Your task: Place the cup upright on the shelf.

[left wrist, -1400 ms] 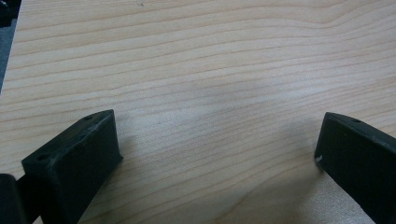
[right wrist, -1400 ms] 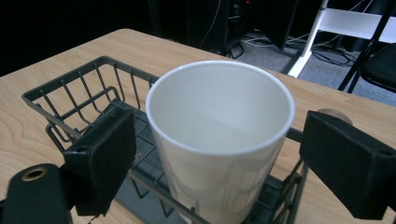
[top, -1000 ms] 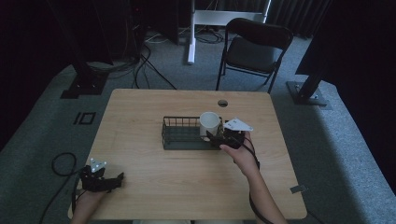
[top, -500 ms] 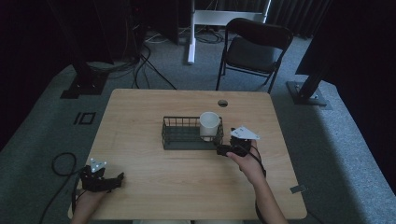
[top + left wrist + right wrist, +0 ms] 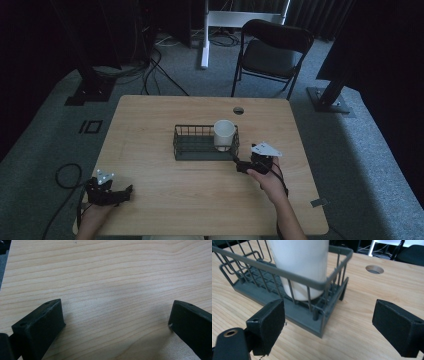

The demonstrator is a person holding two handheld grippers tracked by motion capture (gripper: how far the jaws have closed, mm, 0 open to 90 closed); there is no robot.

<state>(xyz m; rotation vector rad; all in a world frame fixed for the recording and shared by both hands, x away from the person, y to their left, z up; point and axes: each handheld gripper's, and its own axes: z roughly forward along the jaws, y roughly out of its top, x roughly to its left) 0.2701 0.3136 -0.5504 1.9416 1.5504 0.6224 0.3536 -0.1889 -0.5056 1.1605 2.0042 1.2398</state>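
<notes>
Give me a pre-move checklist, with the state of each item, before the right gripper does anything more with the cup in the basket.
1. White cup stands upright inside the wire basket, at its right end: ok.
2. Right gripper jaws open and empty: ok.
3. Right gripper apart from the basket, off its near right corner: ok.
4. Left gripper open over bare table, away from the basket: ok.
5. Basket flat on the table: ok.
6. Cup's contents: cannot tell.

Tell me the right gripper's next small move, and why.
Probably pull the right gripper a little farther back toward the person. Its jaws stand open and empty, and the white cup stands upright inside the wire basket, so the placing looks done.
</notes>
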